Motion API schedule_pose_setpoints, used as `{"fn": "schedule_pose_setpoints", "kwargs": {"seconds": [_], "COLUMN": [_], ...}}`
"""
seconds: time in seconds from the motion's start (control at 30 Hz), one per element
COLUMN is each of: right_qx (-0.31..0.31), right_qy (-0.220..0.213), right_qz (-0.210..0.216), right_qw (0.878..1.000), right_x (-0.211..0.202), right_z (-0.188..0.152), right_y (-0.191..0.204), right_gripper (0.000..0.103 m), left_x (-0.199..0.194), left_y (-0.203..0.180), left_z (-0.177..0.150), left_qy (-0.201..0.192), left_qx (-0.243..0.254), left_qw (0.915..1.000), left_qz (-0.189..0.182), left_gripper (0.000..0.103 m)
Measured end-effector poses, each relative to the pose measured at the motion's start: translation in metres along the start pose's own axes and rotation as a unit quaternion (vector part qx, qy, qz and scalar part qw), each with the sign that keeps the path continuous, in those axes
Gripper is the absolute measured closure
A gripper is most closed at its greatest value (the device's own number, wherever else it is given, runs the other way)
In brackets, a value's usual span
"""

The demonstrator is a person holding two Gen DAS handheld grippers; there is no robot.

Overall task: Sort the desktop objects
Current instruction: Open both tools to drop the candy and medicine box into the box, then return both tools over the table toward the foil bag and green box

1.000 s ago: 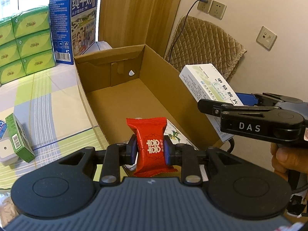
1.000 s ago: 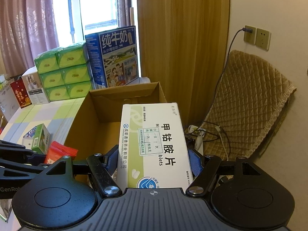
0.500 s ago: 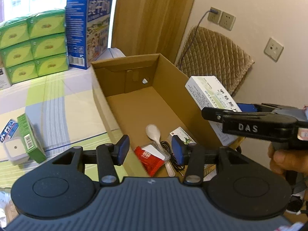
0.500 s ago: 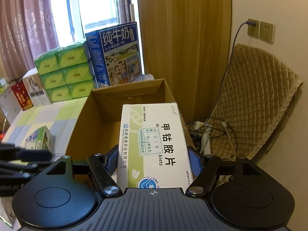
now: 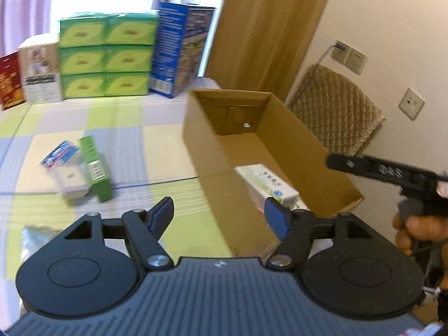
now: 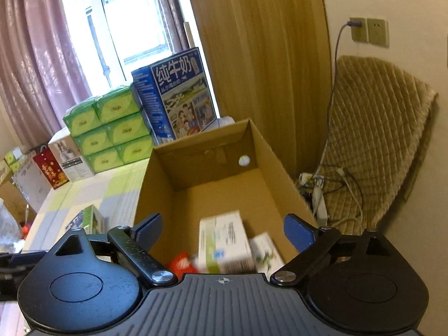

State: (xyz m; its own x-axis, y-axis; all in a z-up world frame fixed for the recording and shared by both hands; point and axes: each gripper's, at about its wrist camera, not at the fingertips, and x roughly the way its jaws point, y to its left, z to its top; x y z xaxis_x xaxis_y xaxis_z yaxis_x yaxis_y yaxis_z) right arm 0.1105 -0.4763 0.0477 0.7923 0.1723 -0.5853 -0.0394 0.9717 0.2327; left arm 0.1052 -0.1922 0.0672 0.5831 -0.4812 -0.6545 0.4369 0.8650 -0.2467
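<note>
Left gripper (image 5: 219, 214) jaws wide, empty, over cardboard box (image 5: 282, 117) near-left wall. Right gripper (image 6: 222, 231) jaws wide, empty; white-green medicine box (image 6: 224, 245) lies inside at near end beside red packet (image 6: 180, 263)

red packet (image 6: 181, 264) half hidden; med box (image 6: 224, 247) blurred.

Matt brown corrugated cardboard box (image 6: 268, 151). Medicine carton (image 6: 224, 245) of smooth printed paperboard. Red wrapper (image 6: 182, 263) glossy plastic. Surface (image 5: 134, 128) covered in checked cloth. Left gripper (image 5: 218, 215) matt black plastic, ribbed; metal pivot pins.
</note>
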Motion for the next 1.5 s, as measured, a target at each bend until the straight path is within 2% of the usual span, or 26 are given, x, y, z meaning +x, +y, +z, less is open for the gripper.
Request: {"fn": "schedule_pose_setpoints", "kwargs": {"seconds": [0.27, 0.37, 0.6, 0.83, 0.97, 1.1, 1.23, 1.5], "right_qx": [-0.033, -0.052, -0.082, -0.112, -0.131, -0.139, -0.149, -0.164], "right_qy": [-0.017, -0.017, 0.020, 0.052, 0.067, 0.082, 0.090, 0.098], "right_qz": [0.025, 0.043, 0.078, 0.101, 0.107, 0.107, 0.108, 0.110], "right_qw": [0.999, 0.998, 0.993, 0.987, 0.983, 0.981, 0.979, 0.975], "right_x": [-0.043, -0.054, -0.053, -0.042, -0.034, -0.024, -0.010, 0.022], "right_z": [-0.039, -0.052, -0.086, -0.112, -0.119, -0.124, -0.124, -0.120], "right_y": [0.049, 0.071, 0.116, 0.148, 0.158, 0.163, 0.167, 0.178], "right_gripper": [0.007, 0.006, 0.004, 0.004, 0.004, 0.004, 0.004, 0.004], "left_x": [-0.049, -0.067, -0.109, -0.128, -0.123, -0.109, -0.086, -0.028], "left_y": [0.042, 0.062, 0.113, 0.148, 0.158, 0.167, 0.175, 0.191], "left_z": [-0.036, -0.052, -0.088, -0.101, -0.100, -0.096, -0.089, -0.076], "left_qy": [-0.005, -0.003, 0.005, 0.022, 0.038, 0.054, 0.079, 0.135], "left_qx": [-0.025, -0.039, -0.071, -0.076, -0.067, -0.064, -0.059, -0.040], "left_qw": [0.9987, 0.9970, 0.9909, 0.9875, 0.9876, 0.9890, 0.9904, 0.9864], "left_qz": [0.044, 0.067, 0.114, 0.137, 0.137, 0.122, 0.097, 0.085], "left_gripper": [0.025, 0.025, 0.025, 0.025, 0.025, 0.026, 0.034, 0.045]}}
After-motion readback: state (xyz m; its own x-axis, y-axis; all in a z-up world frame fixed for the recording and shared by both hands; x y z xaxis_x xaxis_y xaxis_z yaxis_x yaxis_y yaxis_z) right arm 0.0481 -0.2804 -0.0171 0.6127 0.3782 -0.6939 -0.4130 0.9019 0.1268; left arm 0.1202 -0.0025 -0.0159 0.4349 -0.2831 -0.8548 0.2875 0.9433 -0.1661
